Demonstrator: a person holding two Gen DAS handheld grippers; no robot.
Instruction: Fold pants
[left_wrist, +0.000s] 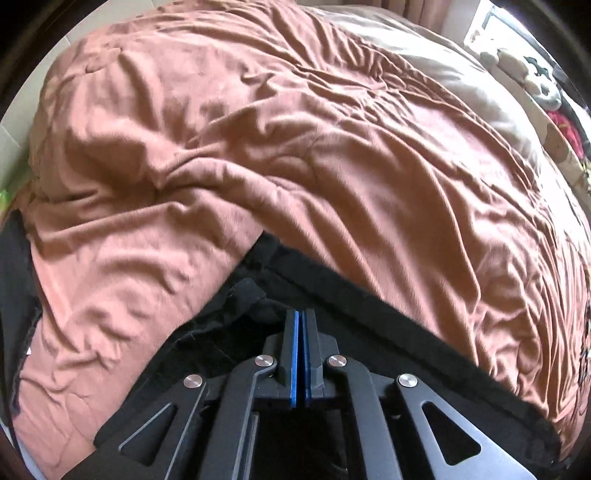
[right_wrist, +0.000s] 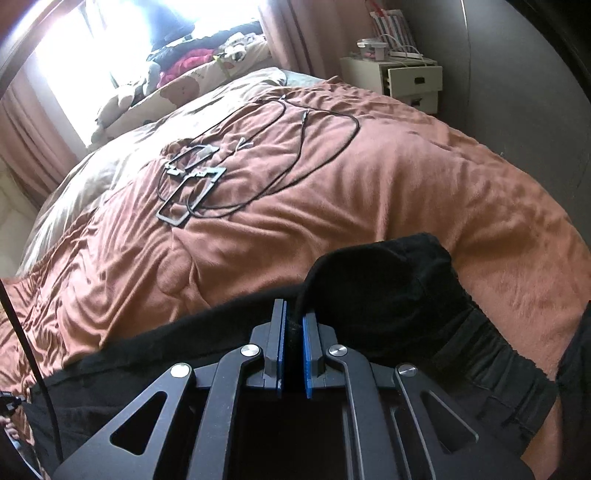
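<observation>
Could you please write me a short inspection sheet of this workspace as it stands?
Surface: rumpled terracotta-brown quilted blanket over the bed.
Job's things: black fabric pants at the near edge, elastic waistband bunched on the right.
Clutter: flat grey angular frame pieces on the blanket.
Grippers: left gripper shut, pads together above the pants; right gripper shut on black cloth.
Cables: thin black cable looped on the blanket.
Surroundings: bright window, pink curtains, white bedside drawer unit, soft toys.
</observation>
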